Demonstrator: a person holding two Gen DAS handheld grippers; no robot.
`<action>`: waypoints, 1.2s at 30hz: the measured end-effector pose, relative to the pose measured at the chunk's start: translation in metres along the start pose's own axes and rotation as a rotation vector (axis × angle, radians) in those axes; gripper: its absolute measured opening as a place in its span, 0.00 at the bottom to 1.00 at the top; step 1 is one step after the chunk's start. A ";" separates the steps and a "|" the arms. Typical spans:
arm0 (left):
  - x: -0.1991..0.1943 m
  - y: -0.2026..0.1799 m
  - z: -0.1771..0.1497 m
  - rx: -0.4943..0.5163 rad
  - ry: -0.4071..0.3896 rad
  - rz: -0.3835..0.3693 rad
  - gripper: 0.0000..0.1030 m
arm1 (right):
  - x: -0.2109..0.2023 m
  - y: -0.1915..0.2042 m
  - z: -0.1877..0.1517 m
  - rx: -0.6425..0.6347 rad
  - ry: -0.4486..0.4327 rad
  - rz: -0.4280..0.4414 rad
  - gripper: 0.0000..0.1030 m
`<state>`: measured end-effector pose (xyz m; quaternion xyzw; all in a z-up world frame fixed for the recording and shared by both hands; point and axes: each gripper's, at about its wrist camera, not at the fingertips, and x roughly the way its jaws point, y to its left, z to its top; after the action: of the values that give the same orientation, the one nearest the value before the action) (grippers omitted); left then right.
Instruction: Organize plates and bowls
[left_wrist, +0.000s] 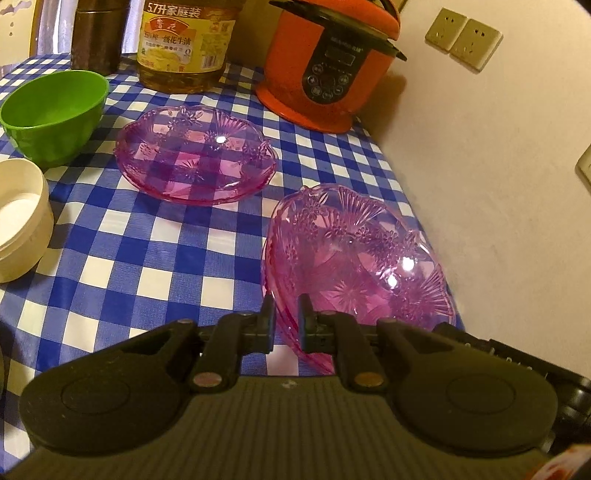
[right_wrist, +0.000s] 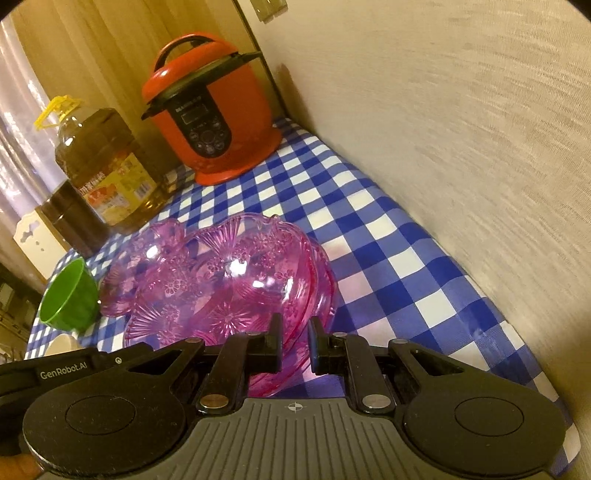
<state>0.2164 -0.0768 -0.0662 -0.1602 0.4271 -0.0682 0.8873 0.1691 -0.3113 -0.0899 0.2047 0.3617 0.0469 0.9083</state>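
Pink plates: two, maybe more | green bowl: one | both jaws pinching near plate's rim

The left gripper and the right gripper are pointed downward, each clamped on the pink plates' near rim

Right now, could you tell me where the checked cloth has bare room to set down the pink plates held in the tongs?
Free: the strip along the wall, right of the held pink plates, up to the red cooker. Crowded: the other side, with the second pink plate, green bowl and cream bowl.
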 end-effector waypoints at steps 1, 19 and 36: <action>0.001 -0.001 0.000 0.008 0.002 0.004 0.11 | 0.001 0.000 0.000 -0.005 -0.001 -0.004 0.13; 0.015 -0.016 -0.005 0.138 0.011 0.069 0.13 | 0.013 0.002 -0.002 -0.054 0.001 -0.058 0.13; 0.009 -0.006 -0.002 0.134 -0.008 0.096 0.30 | 0.011 -0.008 0.000 0.020 -0.010 -0.055 0.42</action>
<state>0.2205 -0.0850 -0.0725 -0.0802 0.4252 -0.0534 0.8999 0.1767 -0.3165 -0.0999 0.2042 0.3631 0.0173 0.9089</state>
